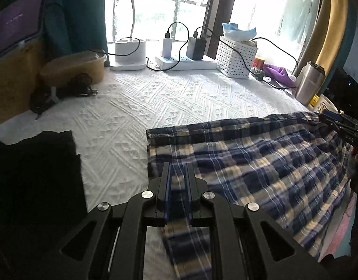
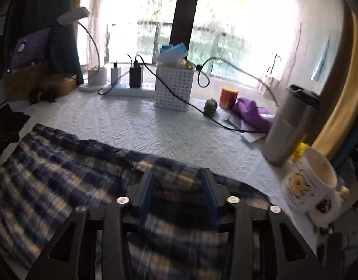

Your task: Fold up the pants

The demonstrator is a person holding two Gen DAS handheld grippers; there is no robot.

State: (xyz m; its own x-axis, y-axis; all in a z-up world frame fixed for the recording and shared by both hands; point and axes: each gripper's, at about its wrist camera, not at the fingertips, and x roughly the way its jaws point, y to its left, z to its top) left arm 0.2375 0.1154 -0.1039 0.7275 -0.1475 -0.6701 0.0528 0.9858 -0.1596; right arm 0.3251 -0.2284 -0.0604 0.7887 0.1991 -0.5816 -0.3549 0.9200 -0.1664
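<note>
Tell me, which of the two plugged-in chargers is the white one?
The white charger stands nearer the lamp base. The dark charger stands beside the white basket. Both sit on the power strip.

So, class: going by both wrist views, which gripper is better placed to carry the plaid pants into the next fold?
Left, probably. The left gripper is pinched on the plaid pants, while the right gripper straddles the cloth with its jaws apart, apparently not clamping.

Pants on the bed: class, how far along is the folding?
Done: the plaid pants lie spread on the white cover, one edge already doubled over. In hand: the left gripper pinches cloth; the right gripper straddles the far end. Left: the remaining folds into a compact stack.
</note>
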